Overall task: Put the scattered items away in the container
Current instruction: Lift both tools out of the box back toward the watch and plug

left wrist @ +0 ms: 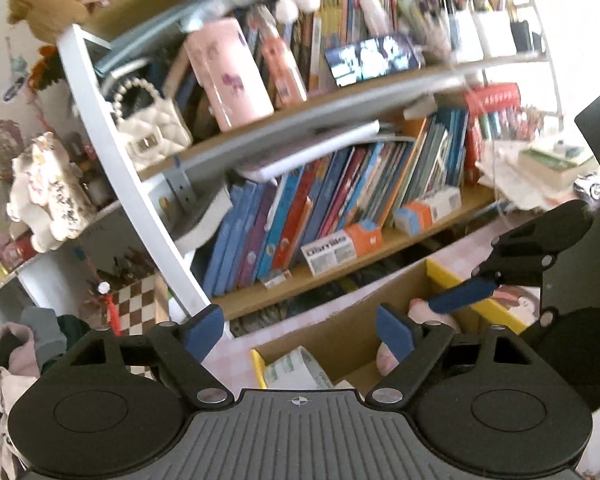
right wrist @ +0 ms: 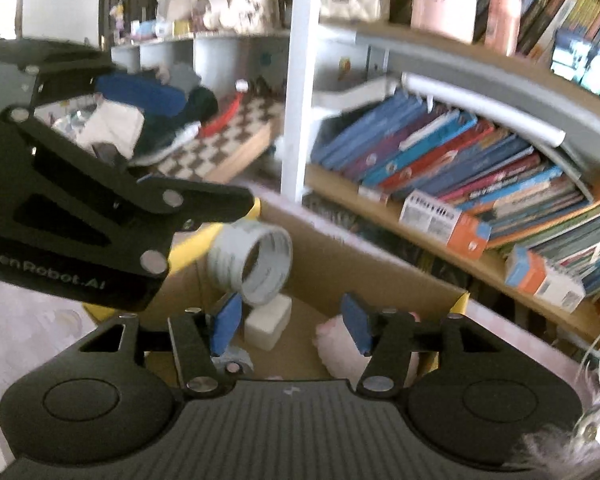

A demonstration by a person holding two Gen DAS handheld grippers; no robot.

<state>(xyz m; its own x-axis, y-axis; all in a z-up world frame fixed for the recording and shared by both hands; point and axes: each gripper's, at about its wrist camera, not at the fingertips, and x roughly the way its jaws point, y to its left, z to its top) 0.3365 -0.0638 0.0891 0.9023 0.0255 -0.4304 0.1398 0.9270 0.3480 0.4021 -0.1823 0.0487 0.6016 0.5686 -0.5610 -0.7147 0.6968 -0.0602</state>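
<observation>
- Fingers of both grippers are spread and grasp nothing — left gripper [left wrist: 300,330], right gripper [right wrist: 291,326].
- Brown cardboard box with yellow flaps [right wrist: 375,268] holds a white tape roll [right wrist: 256,266], white block [right wrist: 268,322] and pink plush toy [right wrist: 331,340].

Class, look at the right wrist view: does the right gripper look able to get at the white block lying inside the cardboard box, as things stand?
Probably yes. The right gripper is open and empty above the cardboard box, and the white block lies uncovered just ahead. The tape roll beside it and the left gripper overhead crowd the approach slightly.
</observation>
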